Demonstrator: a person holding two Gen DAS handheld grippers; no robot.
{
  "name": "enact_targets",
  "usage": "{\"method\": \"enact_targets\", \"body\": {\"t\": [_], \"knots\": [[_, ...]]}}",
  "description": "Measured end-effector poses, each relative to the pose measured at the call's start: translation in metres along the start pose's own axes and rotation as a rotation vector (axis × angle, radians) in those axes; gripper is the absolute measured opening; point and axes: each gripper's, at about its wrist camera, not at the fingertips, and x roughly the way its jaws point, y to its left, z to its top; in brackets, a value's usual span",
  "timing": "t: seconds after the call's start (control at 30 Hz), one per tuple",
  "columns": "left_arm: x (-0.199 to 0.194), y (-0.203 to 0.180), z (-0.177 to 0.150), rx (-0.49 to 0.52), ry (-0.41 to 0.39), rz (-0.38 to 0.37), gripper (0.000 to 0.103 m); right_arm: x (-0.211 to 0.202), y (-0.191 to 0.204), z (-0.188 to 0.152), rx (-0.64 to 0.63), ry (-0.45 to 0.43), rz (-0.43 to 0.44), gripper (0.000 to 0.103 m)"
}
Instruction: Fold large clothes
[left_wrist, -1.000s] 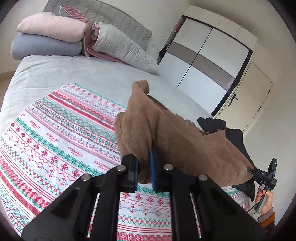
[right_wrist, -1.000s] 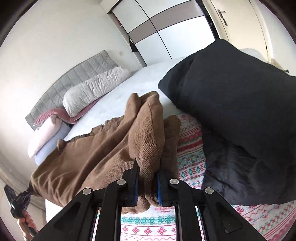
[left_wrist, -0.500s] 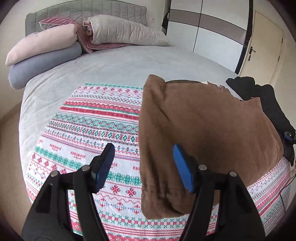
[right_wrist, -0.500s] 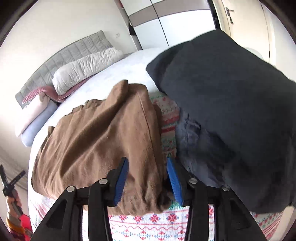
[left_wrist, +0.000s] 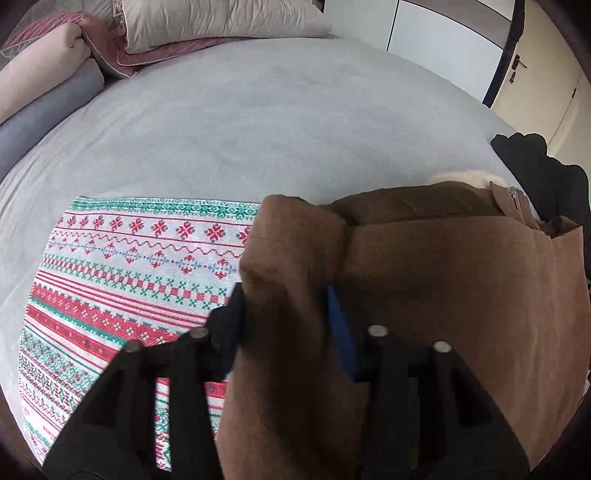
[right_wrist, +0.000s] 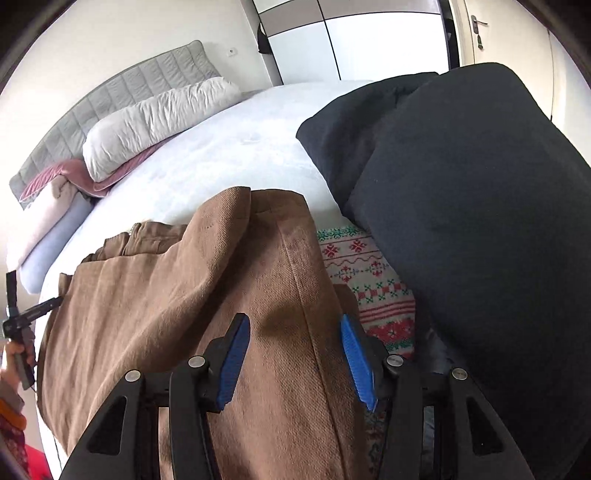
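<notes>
Lying folded on the patterned blanket (left_wrist: 122, 280), the brown garment (right_wrist: 177, 295) now rests on the bed instead of hanging between the two tools as it did a second ago. Both grippers let go of it half a second back. The right gripper (right_wrist: 295, 354) has its blue pads spread wide, straddling the near edge of the cloth without pinching it. The left gripper (left_wrist: 286, 325) has moved in on the garment's left fold, cloth bulging up between its fingers; the view is motion-blurred and I cannot tell whether the jaws have closed on it. That suggests one fold is laid and the left side is being taken up for the next fold or a tidy-up.

The black garment (right_wrist: 461, 206) sits just to the right, overlapping the blanket and hiding that corner. A pale fleecy lining (left_wrist: 465, 177) shows at the brown garment's far edge. The pillows (right_wrist: 155, 118) lie well apart at the headboard. The garment's near hem is cut off beneath both tools.
</notes>
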Motion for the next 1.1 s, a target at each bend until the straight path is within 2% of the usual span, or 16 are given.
{"method": "enact_targets", "body": {"t": [0.07,0.17,0.2,0.23,0.3,0.37,0.43,0.5,0.57,0.67,0.77,0.83,0.87,1.0,1.07,1.1], "knots": [[-0.015,-0.008,-0.005,0.003,-0.080,-0.001,0.007,0.008,-0.001,0.001,0.010,0.011,-0.012,0.052],[-0.074,0.001,-0.013,-0.024,-0.363,-0.050,0.007,0.012,-0.002,0.001,0.033,0.008,-0.011,0.052],[-0.078,0.018,-0.009,-0.087,-0.399,-0.027,0.007,0.013,-0.003,0.001,0.035,0.006,-0.011,0.052],[-0.069,0.037,-0.006,-0.169,-0.366,0.012,0.007,0.016,-0.003,0.002,0.035,0.005,-0.015,0.052],[-0.027,0.063,-0.003,-0.279,-0.192,0.077,0.008,0.020,-0.002,0.004,0.041,0.007,-0.024,0.052],[0.009,0.062,-0.014,-0.289,-0.031,0.104,0.010,0.023,0.001,0.005,0.046,0.013,-0.026,0.052],[0.005,0.053,-0.020,-0.261,-0.067,0.150,0.013,0.025,0.007,0.008,0.014,0.022,-0.061,0.052],[-0.015,0.040,-0.017,-0.214,-0.144,0.167,0.043,0.022,0.014,0.013,-0.015,0.022,-0.064,0.052],[-0.036,0.023,-0.011,-0.150,-0.208,0.140,0.058,0.018,0.024,0.021,-0.030,0.014,-0.050,0.054],[-0.054,-0.010,0.004,-0.055,-0.209,0.085,0.061,0.020,0.040,0.038,-0.013,-0.012,0.003,0.064],[-0.056,-0.052,0.013,0.005,-0.175,-0.039,0.070,0.019,0.062,0.047,-0.015,-0.065,0.007,0.066],[-0.053,-0.081,0.012,0.046,-0.149,-0.102,0.070,0.013,0.077,0.048,-0.053,-0.151,-0.134,0.066],[-0.052,-0.096,0.008,0.063,-0.142,-0.126,0.070,0.011,0.084,0.048,-0.071,-0.189,-0.139,0.066],[-0.035,-0.147,0.001,0.126,-0.123,-0.171,0.070,0.023,0.103,0.049,-0.076,-0.144,0.075,0.066],[-0.019,-0.161,0.000,0.132,-0.105,-0.148,0.068,0.043,0.115,0.051,-0.114,-0.092,0.059,0.066],[-0.013,-0.166,-0.003,0.120,-0.096,-0.127,0.053,0.059,0.118,0.052,-0.123,-0.043,0.028,0.064]]}}
